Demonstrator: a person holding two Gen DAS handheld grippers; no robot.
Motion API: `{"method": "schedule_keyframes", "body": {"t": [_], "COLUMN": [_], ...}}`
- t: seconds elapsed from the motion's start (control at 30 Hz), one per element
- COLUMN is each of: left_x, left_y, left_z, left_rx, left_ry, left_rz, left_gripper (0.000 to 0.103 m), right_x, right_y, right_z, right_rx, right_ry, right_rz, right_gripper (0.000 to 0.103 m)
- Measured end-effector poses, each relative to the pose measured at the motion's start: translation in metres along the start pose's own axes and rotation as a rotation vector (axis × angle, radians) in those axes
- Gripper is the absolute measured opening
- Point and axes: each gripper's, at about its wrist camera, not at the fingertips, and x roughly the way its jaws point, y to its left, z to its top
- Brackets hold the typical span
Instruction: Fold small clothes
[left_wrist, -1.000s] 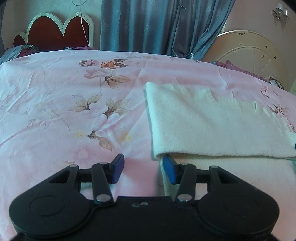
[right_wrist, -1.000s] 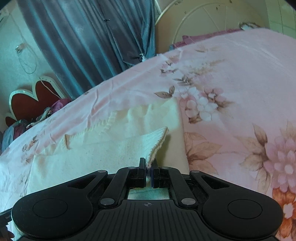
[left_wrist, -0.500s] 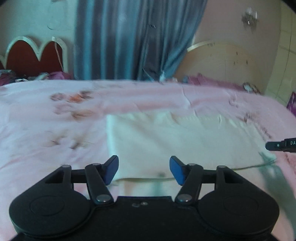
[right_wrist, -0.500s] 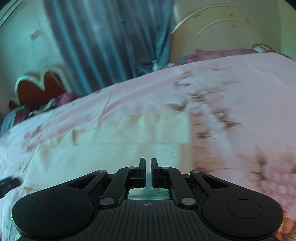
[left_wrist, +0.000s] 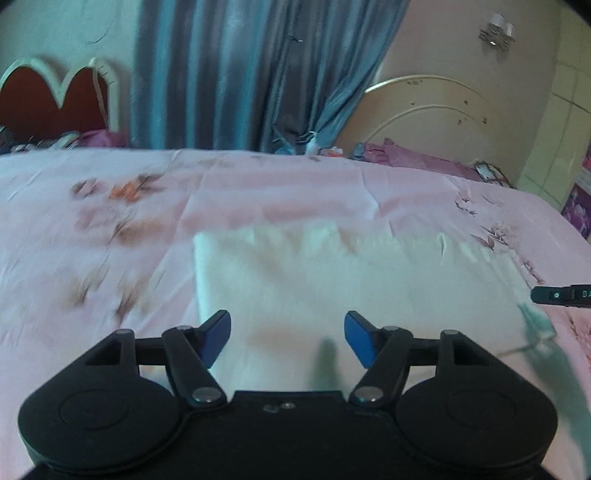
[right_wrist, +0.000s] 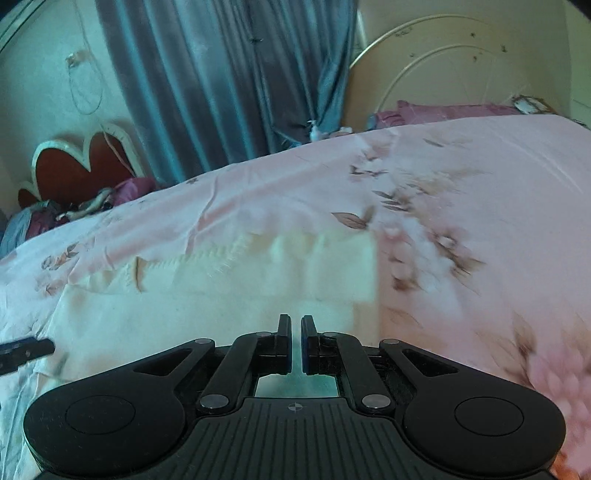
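A cream knitted garment (left_wrist: 351, 280) lies folded flat on the pink floral bedspread (left_wrist: 110, 221). It also shows in the right wrist view (right_wrist: 229, 288). My left gripper (left_wrist: 287, 338) is open wide and empty, above the garment's near edge. My right gripper (right_wrist: 296, 343) hovers over the garment's right part, its jaws a narrow gap apart with nothing between them. The tip of the right gripper (left_wrist: 561, 294) shows at the right edge of the left wrist view. The tip of the left gripper (right_wrist: 22, 350) shows at the left edge of the right wrist view.
Blue curtains (left_wrist: 240, 74) hang behind the bed. A red heart-shaped headboard (left_wrist: 55, 99) with piled clothes is at the far left. A cream round headboard (left_wrist: 436, 118) and purple cloth (left_wrist: 417, 158) are at the far right.
My right gripper let go of the garment's ribbed edge, which now lies flat. My left gripper opened wider and moved right, over the garment.
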Motion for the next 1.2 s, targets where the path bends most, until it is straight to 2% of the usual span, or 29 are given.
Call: {"method": "schedule_keyframes", "body": {"t": [0.17,0.23,0.33,0.4,0.47,0.53,0.6,0.7,0.83,0.97,1.2], "left_x": [0.052,0.073,0.075,0.061,0.046,0.039,0.039,0.047,0.056,0.054,0.034], "left_y": [0.008,0.022,0.037,0.038,0.031,0.011,-0.011,-0.032,-0.037,-0.028,0.0], "left_z": [0.027,0.032,0.037,0.037,0.034,0.03,0.028,0.027,0.019,0.008,-0.004], "left_rx": [0.074,0.061,0.024,0.003,-0.025,-0.013,0.021,0.041,0.053,0.063,0.101], "left_ry": [0.054,0.088,0.092,0.062,0.02,-0.002,-0.007,0.02,0.065,0.061,0.046], "left_rz": [0.007,0.031,0.01,0.024,-0.016,-0.046,-0.068,-0.067,-0.056,-0.034,0.035], "left_gripper": [0.066,0.066,0.063,0.059,0.061,0.067,0.068,0.068,0.067,0.066,0.067], "right_x": [0.042,0.05,0.048,0.04,0.034,0.042,0.053,0.066,0.076,0.079,0.056], "right_y": [-0.001,-0.013,-0.021,-0.013,0.006,0.036,0.062,0.094,0.112,0.108,0.043], "right_z": [0.014,0.015,0.017,0.019,0.021,0.021,0.02,0.015,0.007,0.003,0.008], "right_rx": [-0.035,-0.028,-0.014,-0.018,-0.015,-0.044,-0.061,-0.113,-0.137,-0.16,-0.093], "right_ry": [0.053,0.061,0.06,0.031,-0.001,0.017,0.038,0.05,0.099,0.107,0.065], "right_rz": [-0.046,-0.084,-0.106,-0.112,-0.057,0.021,0.085,0.131,0.193,0.161,-0.033], "right_gripper": [0.004,0.004,0.004,0.004,0.005,0.005,0.005,0.005,0.005,0.005,0.005]}}
